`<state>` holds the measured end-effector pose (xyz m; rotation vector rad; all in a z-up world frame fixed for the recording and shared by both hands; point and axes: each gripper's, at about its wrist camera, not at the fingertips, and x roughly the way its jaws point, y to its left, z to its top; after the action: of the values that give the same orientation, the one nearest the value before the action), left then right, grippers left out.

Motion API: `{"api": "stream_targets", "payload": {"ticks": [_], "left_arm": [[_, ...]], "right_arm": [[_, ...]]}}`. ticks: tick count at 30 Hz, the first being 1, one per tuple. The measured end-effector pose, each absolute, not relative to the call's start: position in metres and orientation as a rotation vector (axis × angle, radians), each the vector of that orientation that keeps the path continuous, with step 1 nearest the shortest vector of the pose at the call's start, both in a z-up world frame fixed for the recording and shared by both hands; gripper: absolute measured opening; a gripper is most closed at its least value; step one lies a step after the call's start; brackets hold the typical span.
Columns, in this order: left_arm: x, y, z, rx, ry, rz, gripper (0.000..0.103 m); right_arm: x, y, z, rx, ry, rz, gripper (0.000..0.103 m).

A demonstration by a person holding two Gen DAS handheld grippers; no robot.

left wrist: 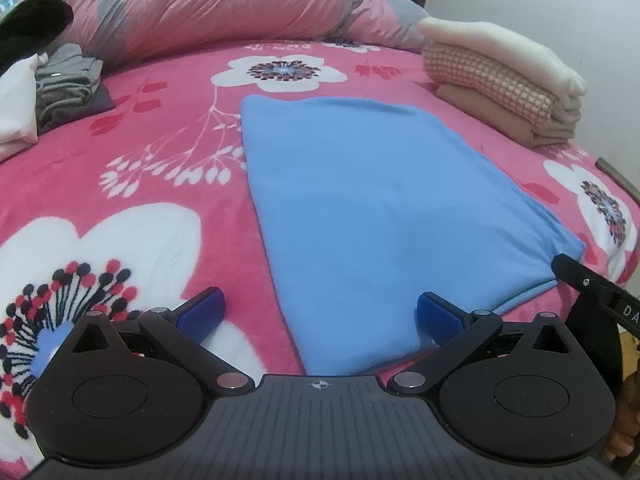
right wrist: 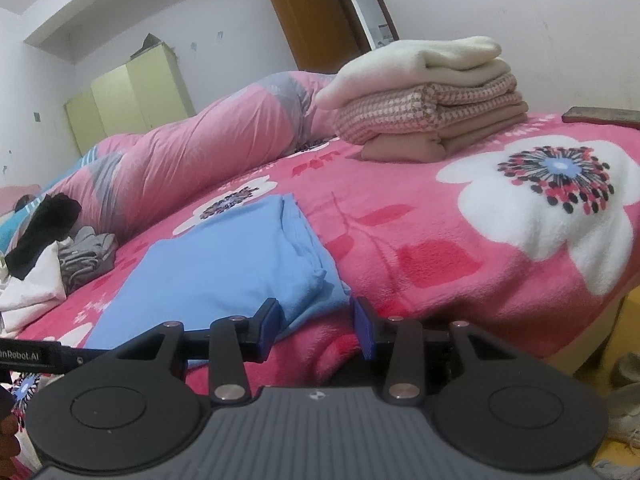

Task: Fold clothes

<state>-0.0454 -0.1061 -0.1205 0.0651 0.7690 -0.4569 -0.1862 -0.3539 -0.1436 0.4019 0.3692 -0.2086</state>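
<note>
A light blue garment [left wrist: 360, 216] lies folded flat on the pink flowered blanket [left wrist: 168, 152]. My left gripper [left wrist: 320, 316] is open, its blue pads straddling the garment's near edge just above it. In the right wrist view the same blue garment [right wrist: 224, 264] shows its layered right edge. My right gripper [right wrist: 316, 320] is open at the garment's near right corner, with the corner of cloth between its fingers and no grip on it. The right gripper's arm [left wrist: 592, 284] shows at the right edge of the left wrist view.
A stack of folded clothes, cream over checked pink over tan [left wrist: 508, 80] [right wrist: 424, 100], sits at the far right of the bed. Unfolded grey, white and black clothes [left wrist: 60, 76] [right wrist: 60, 248] lie at the far left. A rolled pink quilt [left wrist: 208, 4] runs along the back. The bed edge drops off at the right [right wrist: 608, 312].
</note>
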Motion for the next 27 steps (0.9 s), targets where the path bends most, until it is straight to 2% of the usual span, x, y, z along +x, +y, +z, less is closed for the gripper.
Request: {"api": "stream_targets", "payload": {"ticks": [13, 19, 22, 27], "left_arm": [[-0.032, -0.090, -0.115, -0.077, 0.816, -0.522, 0.103], [-0.026, -0.085, -0.111, -0.114, 0.839, -0.544, 0.103], [-0.025, -0.085, -0.109, -0.111, 0.832, -0.560, 0.103], [-0.033, -0.075, -0.103, -0.119, 0.772, -0.517, 0.101]], "right_arm": [[-0.190, -0.363, -0.134, 0.413, 0.374, -0.191, 0.043], [-0.204, -0.383, -0.107, 0.481, 0.272, -0.169, 0.041], [-0.202, -0.388, -0.093, 0.474, 0.245, -0.149, 0.039], [-0.187, -0.368, -0.084, 0.382, 0.284, -0.035, 0.029]]}}
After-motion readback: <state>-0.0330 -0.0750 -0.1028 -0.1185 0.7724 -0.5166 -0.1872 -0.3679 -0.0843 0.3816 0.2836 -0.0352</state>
